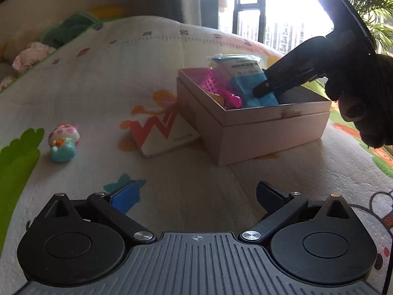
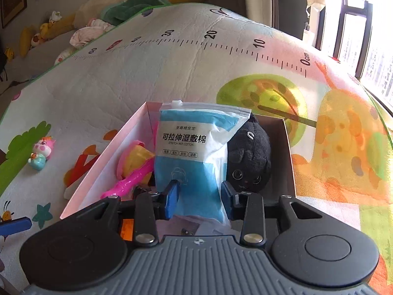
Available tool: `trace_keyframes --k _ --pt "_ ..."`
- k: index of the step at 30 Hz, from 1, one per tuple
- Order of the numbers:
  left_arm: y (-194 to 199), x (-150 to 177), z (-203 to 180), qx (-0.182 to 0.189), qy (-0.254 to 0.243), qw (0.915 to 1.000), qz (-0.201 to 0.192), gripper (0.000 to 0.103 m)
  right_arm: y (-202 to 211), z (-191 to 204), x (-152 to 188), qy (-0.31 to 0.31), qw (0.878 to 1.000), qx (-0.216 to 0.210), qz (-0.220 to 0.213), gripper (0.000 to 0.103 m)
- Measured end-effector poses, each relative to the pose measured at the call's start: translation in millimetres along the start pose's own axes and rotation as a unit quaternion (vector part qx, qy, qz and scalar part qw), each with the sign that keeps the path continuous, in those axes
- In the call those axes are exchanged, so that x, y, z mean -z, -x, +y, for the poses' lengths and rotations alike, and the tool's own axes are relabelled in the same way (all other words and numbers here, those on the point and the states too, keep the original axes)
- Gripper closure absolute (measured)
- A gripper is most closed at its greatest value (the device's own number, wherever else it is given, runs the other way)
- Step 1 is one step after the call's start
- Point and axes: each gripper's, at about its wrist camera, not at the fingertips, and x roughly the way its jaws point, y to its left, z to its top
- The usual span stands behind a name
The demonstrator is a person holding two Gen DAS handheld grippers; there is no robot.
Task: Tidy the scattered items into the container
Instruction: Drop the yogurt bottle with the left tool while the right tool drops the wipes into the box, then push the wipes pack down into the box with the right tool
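Two tongs: left tongs (image 1: 196, 196) gape empty, right tongs (image 2: 200, 198) pinch blue pouch (image 2: 194, 147).

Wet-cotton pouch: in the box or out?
In: pouch stands upright inside the box, beside the black plush, with the right gripper clamped on it.

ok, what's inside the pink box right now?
Inside the pink box: blue wet-cotton pouch held upright by the right gripper, black plush cat, pink plastic toy, yellow-pink piece. The pouch hides the floor behind it.
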Motion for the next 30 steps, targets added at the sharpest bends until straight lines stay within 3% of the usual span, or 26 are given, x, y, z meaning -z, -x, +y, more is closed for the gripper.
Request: trace_keyframes --k 6,9,13,16,22,27,30 --pt "-9.0 1.0 8.6 0.021 0.031 0.9990 0.024 0.000 37.9 -8.1 -13.2 0.009 0.998 -0.003 -0.059 0.066" --pt "-7.6 1.4 8.5 0.025 0.032 0.9989 0.022 0.000 29.8 -4.2 -32.7 0.003 0.997 0.003 -0.072 0.066" --pt "-7.4 0.9 7.2 0.023 0.030 0.9990 0.023 0.000 -11.5 10.4 -53.1 -0.004 0.999 -0.003 -0.049 0.067" --pt "-7.5 1.2 6.8 0.022 0.029 0.9990 0.024 0.000 -32.0 17.9 -45.4 0.000 1.000 -0.003 -0.015 0.067" --pt "-7.2 1.7 11.5 0.031 0.042 0.9984 0.021 0.000 -2.7 16.8 -21.9 0.056 0.998 -0.002 -0.004 0.066" --pt "-6.8 1.9 13.2 0.035 0.047 0.9981 0.019 0.000 34.2 0.6 -19.2 0.033 0.999 -0.011 -0.027 0.066" --pt "-7.3 1.6 11.2 0.030 0.040 0.9985 0.022 0.000 22.2 -7.7 -13.8 0.011 1.000 -0.022 0.013 0.066"
